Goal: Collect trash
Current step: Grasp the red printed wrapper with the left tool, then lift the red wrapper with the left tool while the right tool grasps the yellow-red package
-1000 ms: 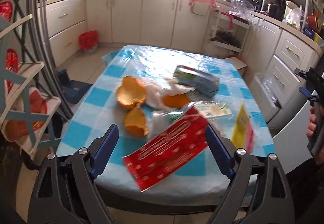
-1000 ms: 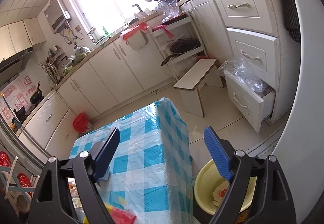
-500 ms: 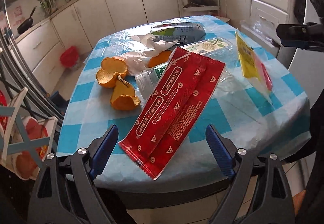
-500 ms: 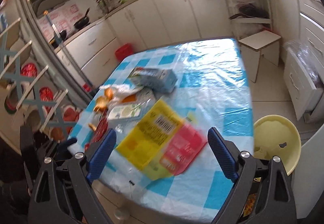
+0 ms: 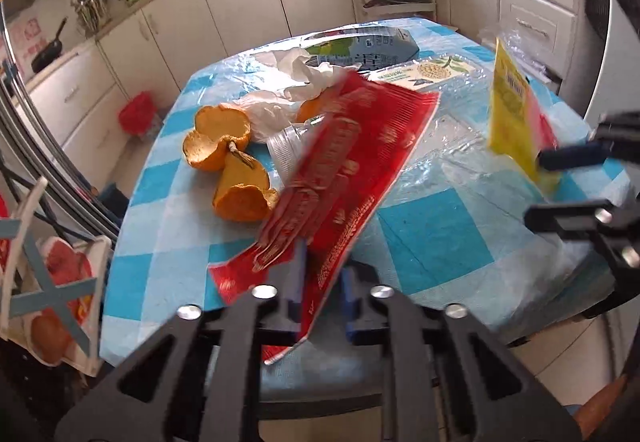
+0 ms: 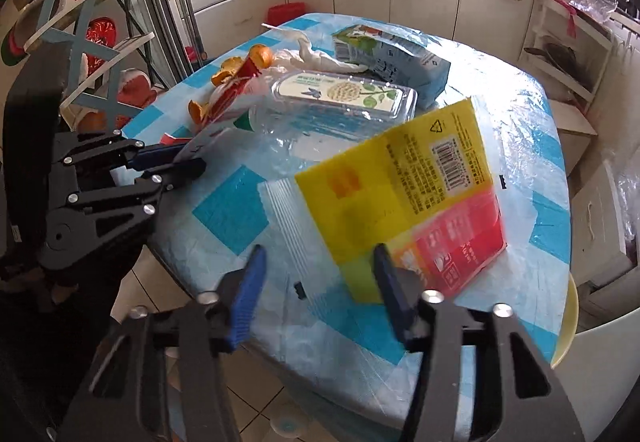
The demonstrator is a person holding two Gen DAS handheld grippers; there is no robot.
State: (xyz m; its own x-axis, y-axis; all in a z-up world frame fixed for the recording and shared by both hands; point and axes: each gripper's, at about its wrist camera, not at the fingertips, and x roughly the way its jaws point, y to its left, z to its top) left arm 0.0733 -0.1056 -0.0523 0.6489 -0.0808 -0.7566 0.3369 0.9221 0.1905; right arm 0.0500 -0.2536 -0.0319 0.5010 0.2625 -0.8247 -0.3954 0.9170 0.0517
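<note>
My left gripper (image 5: 322,284) is shut on the near end of a long red wrapper (image 5: 352,158), which lifts off the checked table (image 5: 432,234). It also shows in the right wrist view (image 6: 172,160), shut on the wrapper (image 6: 228,94). My right gripper (image 6: 318,290) is partly open, its right finger (image 6: 390,292) over the corner of a yellow and red packet (image 6: 404,194) that tilts up from the table; whether it touches is unclear. The packet also shows in the left wrist view (image 5: 516,118).
On the table lie orange peels (image 5: 228,166), a crumpled white tissue (image 5: 304,74), a clear plastic bottle (image 5: 288,146), a clear clamshell box (image 6: 340,98) and a blue carton (image 6: 396,58). A yellow basin (image 6: 568,326) sits on the floor at the table's right. White cabinets line the walls.
My left gripper has closed on the red wrapper and raised it. My right gripper has narrowed and come down to the yellow packet, whose edge now stands up.
</note>
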